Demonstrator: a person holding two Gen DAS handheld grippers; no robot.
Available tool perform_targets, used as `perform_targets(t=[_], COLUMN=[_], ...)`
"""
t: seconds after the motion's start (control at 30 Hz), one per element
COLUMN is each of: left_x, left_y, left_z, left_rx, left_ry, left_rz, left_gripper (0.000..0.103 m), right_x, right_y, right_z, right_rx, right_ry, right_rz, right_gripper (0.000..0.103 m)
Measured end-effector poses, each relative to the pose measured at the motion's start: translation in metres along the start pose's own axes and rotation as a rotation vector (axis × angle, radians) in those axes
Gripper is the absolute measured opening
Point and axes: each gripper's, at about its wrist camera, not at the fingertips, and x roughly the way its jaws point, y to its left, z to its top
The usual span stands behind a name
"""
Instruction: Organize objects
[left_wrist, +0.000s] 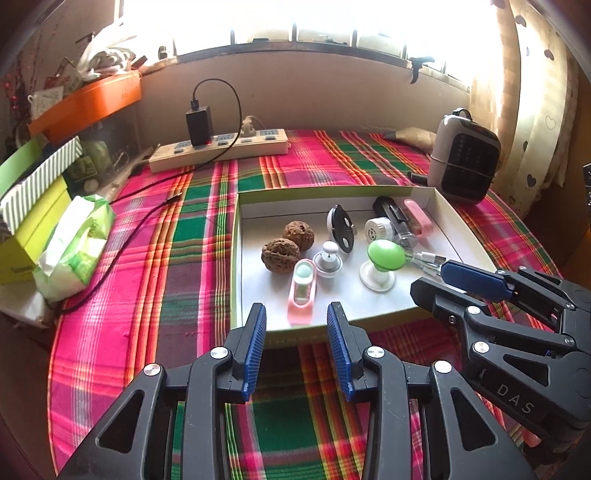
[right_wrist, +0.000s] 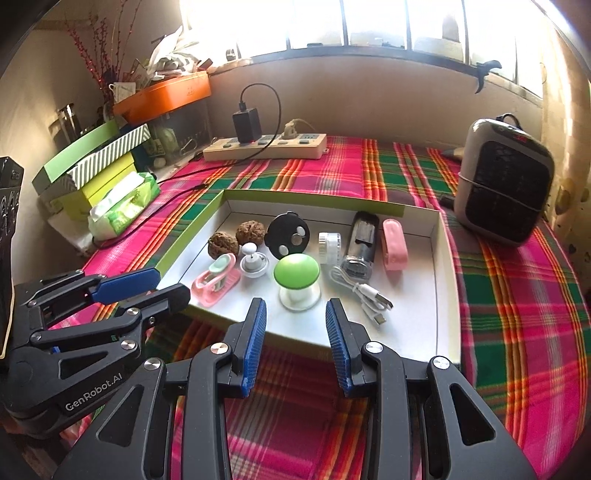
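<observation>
Pink clip (left_wrist: 302, 291) just ahead of left tool (left_wrist: 296, 345), long axis toward it; both tools part-open, empty.

Plaid tablecloth (right_wrist: 517, 295); power strip (left_wrist: 221, 149) with black charger (left_wrist: 199, 125) plugged in; small heater (right_wrist: 504, 181) at right; tissue pack (left_wrist: 75, 247) beside stacked boxes (right_wrist: 92, 166).

1. The counter (right_wrist: 517, 295) is covered by a plaid cloth in pink, green and orange.
2. A shallow white tray (right_wrist: 448, 295) with green outer walls sits near the middle.
3. A cream power strip (right_wrist: 266, 147) lies along the far edge.
4. A grey heater (right_wrist: 506, 177) stands at the far right.
5. A green tissue pack (left_wrist: 74, 247) lies at the left edge.
</observation>
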Motion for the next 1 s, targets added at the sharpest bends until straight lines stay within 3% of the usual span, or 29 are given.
perform_targets(t=[0.27, 0.63, 1.0], left_x=[-0.015, -0.018, -0.021], left_y=[-0.004, -0.007, -0.015], left_z=[-0.016, -0.056, -0.076], left_rx=[-0.018, -0.026, -0.036], left_ry=[-0.007, 0.041, 0.072], left_rz=[0.034, 0.086, 0.078], left_gripper=[0.033, 0.033, 0.033], right_x=[-0.020, -0.023, -0.028], right_y=[0.006, 0.003, -0.003], right_z=[-0.014, -0.048, -0.073], right_rx=[-0.004, 0.017, 0.049], right_ry=[-0.016, 0.058, 0.102], right_rz=[-0.049, -0.074, -0.101], right_gripper=[0.035, 0.036, 0.036])
